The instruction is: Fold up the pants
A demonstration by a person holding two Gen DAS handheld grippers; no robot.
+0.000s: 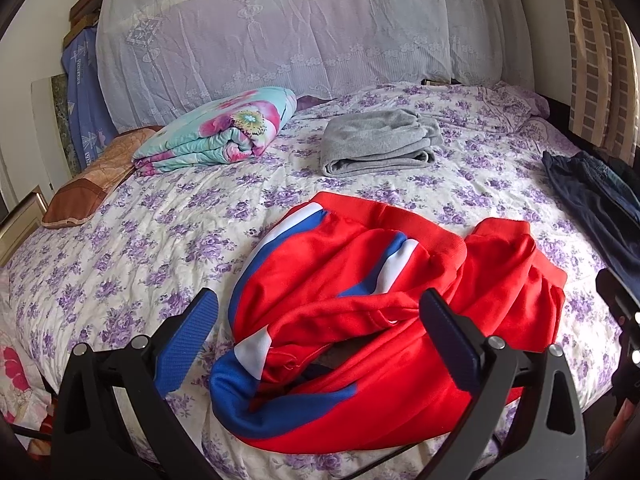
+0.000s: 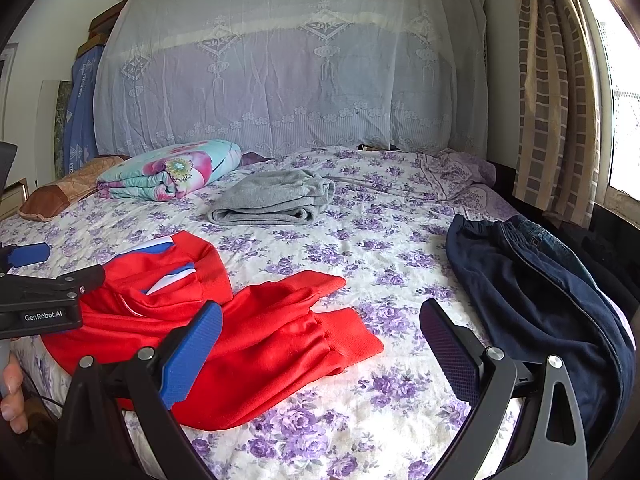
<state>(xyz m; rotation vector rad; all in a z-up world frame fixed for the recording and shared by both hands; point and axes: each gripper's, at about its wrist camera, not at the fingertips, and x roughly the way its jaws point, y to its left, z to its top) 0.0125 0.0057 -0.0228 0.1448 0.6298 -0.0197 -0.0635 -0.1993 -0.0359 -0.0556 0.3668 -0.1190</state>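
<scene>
1. The red pants (image 1: 360, 320) lie crumpled at the near edge of the bed (image 1: 120, 248), legs twisted over each other, not yet spread flat
2. Your left gripper (image 1: 320, 332) hovers over the heap, released, jaws wide apart and holding nothing
3. Your right gripper (image 2: 320, 340) is likewise spread and empty, above the red cuffs (image 2: 340, 332) and bare sheet
4. To do this step well, I judge you should first find the waistband (image 1: 400, 210), pinch its two ends, and draw the pants out flat before any fold
5. Take a single layer at each corner; the bunched legs could come up together
6. The pants look smooth and slippery, with blue and white side stripes and ribbed cuffs
7. The sheet is soft, wrinkled cotton with purple flowers
8. Folded grey pants (image 1: 380, 144) lie farther back; dark garments (image 2: 540, 300) are heaped to the right
</scene>
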